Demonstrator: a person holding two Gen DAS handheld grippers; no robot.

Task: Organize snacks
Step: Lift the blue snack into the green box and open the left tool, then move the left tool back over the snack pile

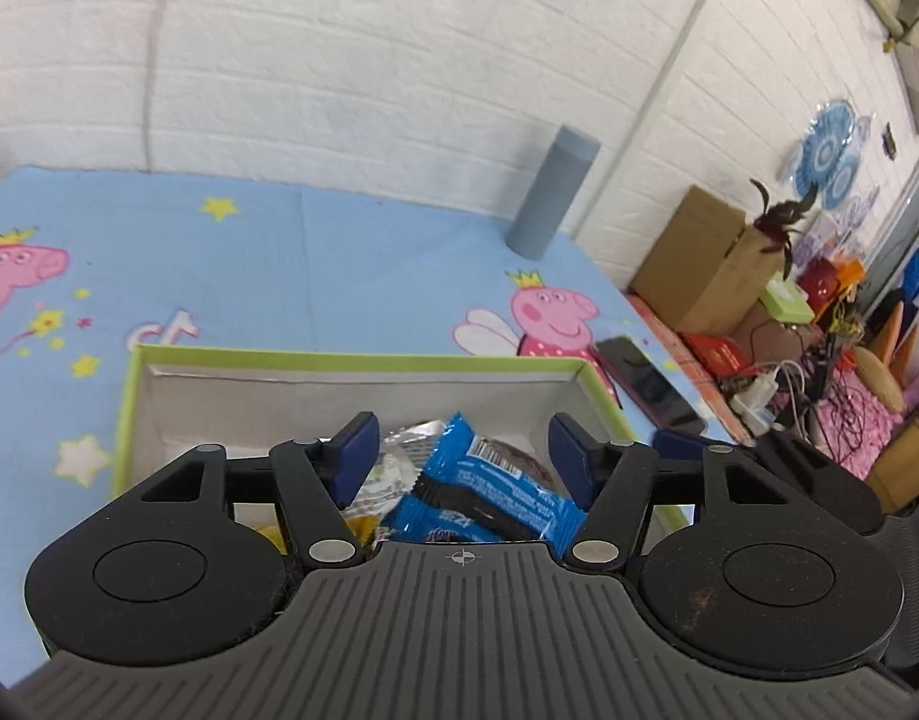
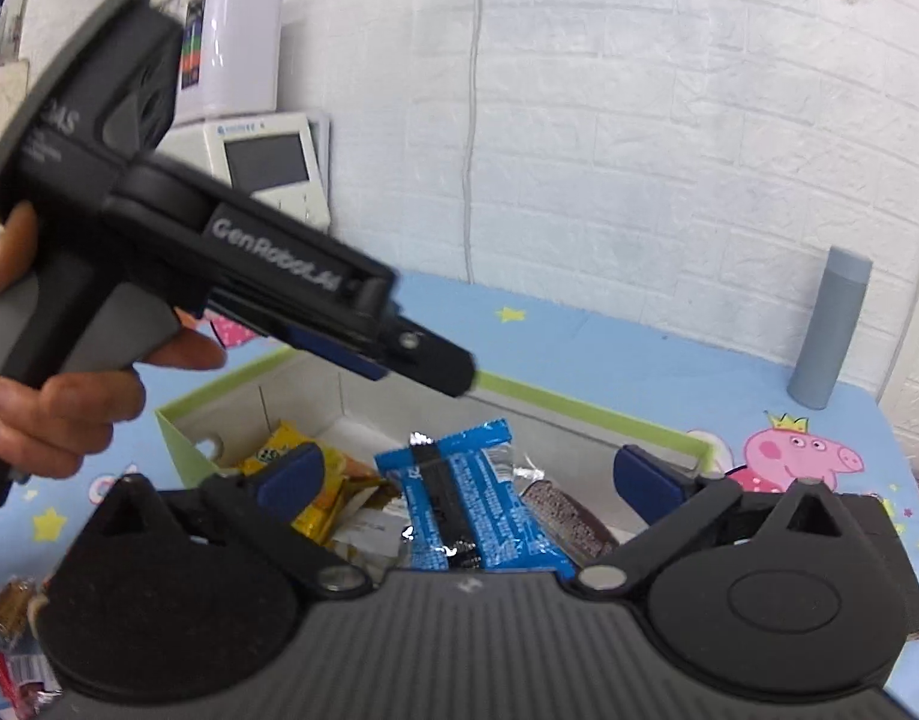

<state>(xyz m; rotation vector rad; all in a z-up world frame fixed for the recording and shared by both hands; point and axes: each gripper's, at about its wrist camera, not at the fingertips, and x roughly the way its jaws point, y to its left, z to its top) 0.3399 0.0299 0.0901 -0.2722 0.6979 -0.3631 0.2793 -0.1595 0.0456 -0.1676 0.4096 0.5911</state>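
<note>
Both grippers over the green-rimmed box (image 1: 345, 360) on the blue table (image 1: 315, 264).

The left gripper (image 1: 459, 456) and right gripper (image 2: 465, 474) are released, jaws spread, holding nothing. A blue snack packet (image 2: 477, 510) lies inside the box beside a yellow packet (image 2: 315, 492). A grey bottle (image 1: 552, 192) stands at the table's far edge, well apart from the box.
</note>
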